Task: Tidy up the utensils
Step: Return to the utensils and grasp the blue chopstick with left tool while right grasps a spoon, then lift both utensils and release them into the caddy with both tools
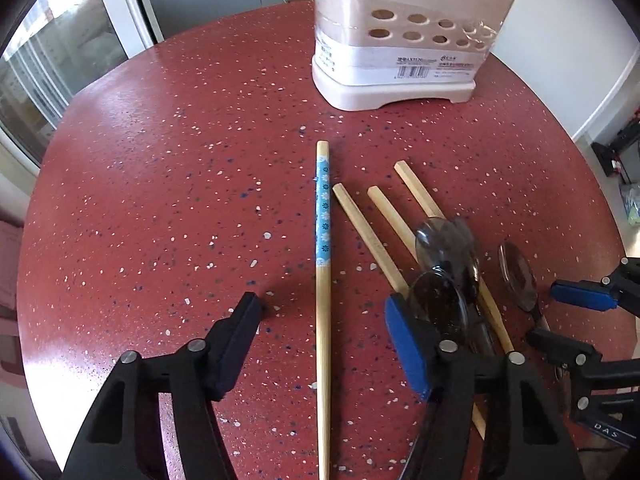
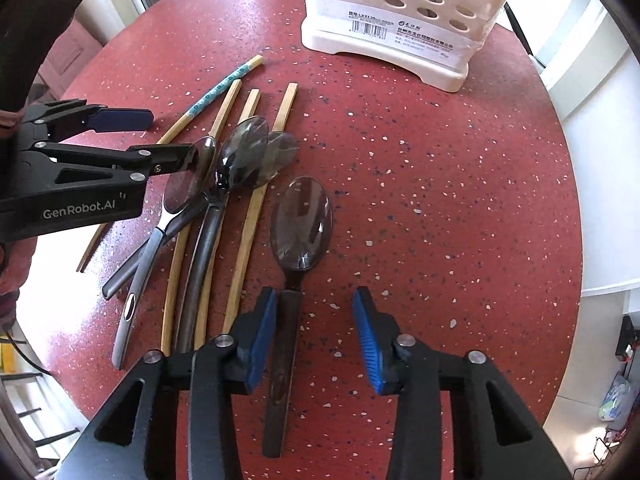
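A cream utensil holder with round holes stands at the far side of the red table; it also shows in the right wrist view. My left gripper is open, straddling a chopstick with a blue patterned band. Plain bamboo chopsticks and dark spoons lie in a pile to its right. My right gripper is open, low over a lone dark spoon whose handle runs beside its left finger. The pile of spoons and chopsticks lies to its left.
The round red speckled table ends near both grippers. The left gripper reaches into the right wrist view over the pile. A window and door frame stand beyond the table at left; white walls at right.
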A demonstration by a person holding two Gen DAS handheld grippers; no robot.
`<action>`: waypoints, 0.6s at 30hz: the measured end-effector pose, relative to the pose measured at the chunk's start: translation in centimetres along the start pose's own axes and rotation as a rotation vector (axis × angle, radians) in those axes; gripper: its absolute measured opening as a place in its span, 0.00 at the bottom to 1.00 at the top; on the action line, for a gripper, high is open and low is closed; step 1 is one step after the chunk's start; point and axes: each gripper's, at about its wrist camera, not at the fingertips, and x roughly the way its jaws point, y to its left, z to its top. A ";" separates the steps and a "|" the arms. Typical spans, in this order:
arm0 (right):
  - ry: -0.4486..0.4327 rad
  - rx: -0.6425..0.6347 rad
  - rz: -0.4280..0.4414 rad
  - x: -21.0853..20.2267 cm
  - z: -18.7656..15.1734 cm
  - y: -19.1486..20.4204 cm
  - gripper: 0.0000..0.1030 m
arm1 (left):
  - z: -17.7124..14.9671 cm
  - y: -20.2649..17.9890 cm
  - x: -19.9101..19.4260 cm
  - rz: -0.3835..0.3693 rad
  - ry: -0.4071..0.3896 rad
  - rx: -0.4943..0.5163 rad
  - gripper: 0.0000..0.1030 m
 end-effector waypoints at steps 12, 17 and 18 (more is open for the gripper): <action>0.021 -0.045 0.030 0.3 0.2 -0.9 0.12 | -0.2 -2.6 -1.0 0.018 -0.021 0.052 0.36; -0.015 -0.039 0.074 0.1 -0.5 -1.7 0.12 | -2.2 -2.2 -2.2 0.063 -0.081 0.016 0.36; -0.022 -0.028 0.097 -0.1 -0.6 -2.1 0.12 | -2.5 -1.9 -2.7 0.067 -0.104 -0.002 0.36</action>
